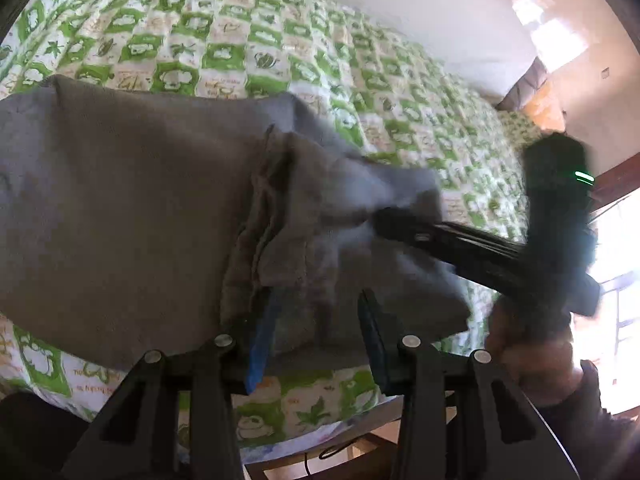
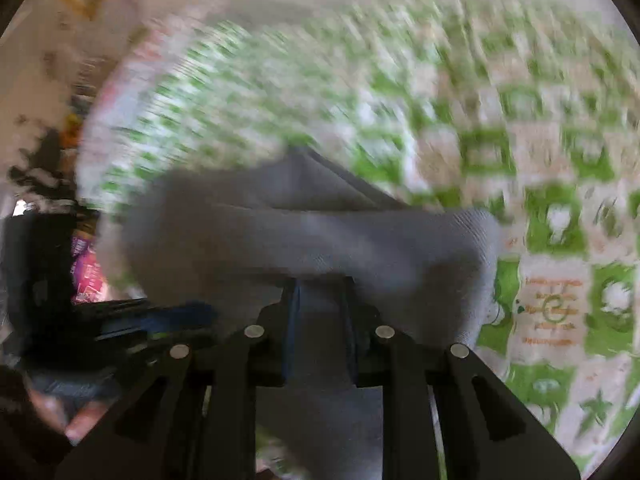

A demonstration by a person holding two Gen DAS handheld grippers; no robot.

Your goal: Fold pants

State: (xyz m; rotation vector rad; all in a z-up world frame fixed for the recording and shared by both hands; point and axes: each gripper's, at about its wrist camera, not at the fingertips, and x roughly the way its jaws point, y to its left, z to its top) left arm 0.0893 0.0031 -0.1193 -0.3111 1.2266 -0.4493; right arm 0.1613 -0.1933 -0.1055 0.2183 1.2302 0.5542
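Observation:
Grey pants [image 1: 132, 208] lie partly folded on a bed with a green and white patterned cover [image 1: 256, 48]. My left gripper [image 1: 316, 300] has its blue-padded fingers apart, with the near edge of the pants between them. My right gripper shows in the left wrist view [image 1: 384, 220] coming from the right, shut on a fold of the pants and holding it raised. In the blurred right wrist view my right gripper [image 2: 320, 284] pinches the grey pants [image 2: 312, 232] above the bed cover [image 2: 552, 220].
The bed's near edge [image 1: 312, 420] is just below my left gripper, with a wooden frame under it. A wall [image 1: 440, 4] stands behind the bed, and a bright window [image 1: 616, 264] is at the right. My left gripper shows dimly at the left of the right wrist view [image 2: 132, 324].

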